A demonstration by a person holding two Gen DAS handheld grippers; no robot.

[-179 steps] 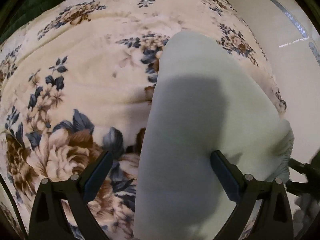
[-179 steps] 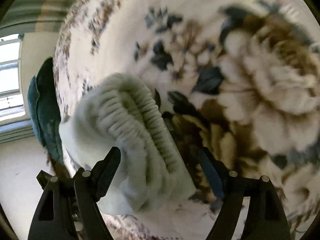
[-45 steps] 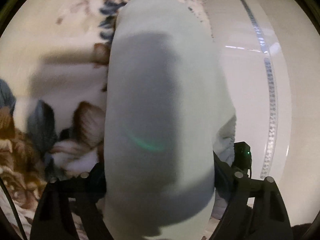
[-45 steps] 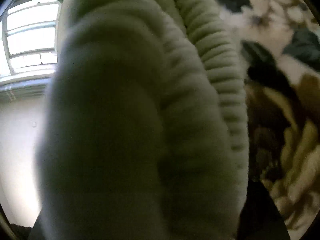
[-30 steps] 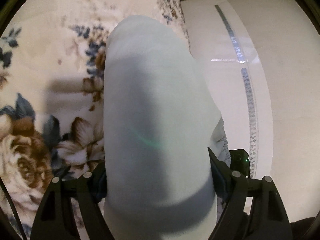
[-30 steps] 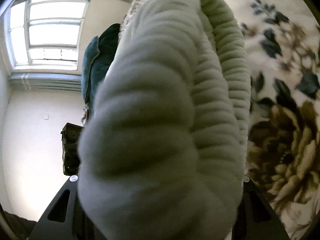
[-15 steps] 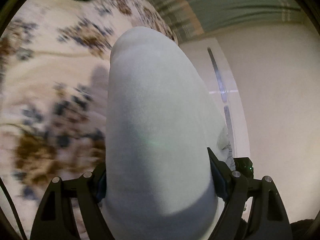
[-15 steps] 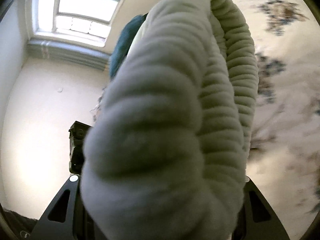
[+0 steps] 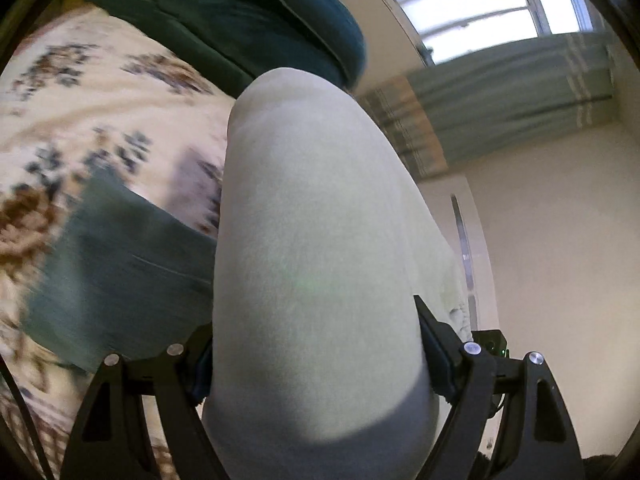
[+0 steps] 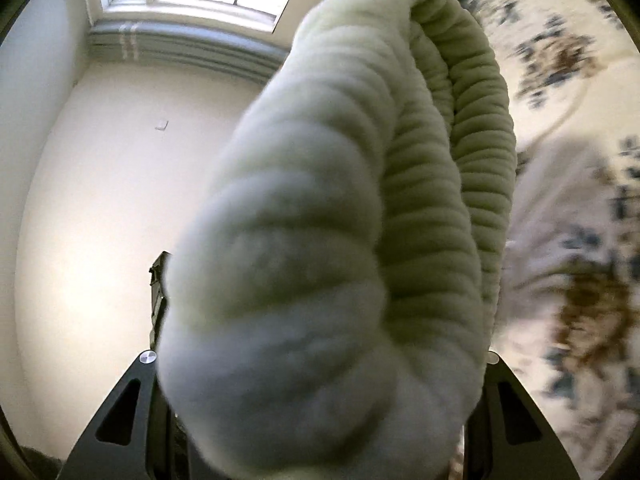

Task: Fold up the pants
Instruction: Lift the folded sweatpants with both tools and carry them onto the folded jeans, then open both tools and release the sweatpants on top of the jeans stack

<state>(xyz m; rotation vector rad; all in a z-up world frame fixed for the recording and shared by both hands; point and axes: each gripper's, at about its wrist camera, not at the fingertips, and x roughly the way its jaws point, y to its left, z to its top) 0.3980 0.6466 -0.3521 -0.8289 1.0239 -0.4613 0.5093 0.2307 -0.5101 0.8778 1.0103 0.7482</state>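
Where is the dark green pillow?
In the left wrist view, the dark green pillow sits at the top left, at the far end of the flowery blanket, just behind the pale pants.

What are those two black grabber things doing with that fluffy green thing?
A person is folding pants on a bed. The left gripper is clamped on the smooth part of the pale green pants, and the right gripper squeezes the ribbed waistband. The folded bundle is held up above the flowery blanket. A dark green cloth lies on the blanket below.
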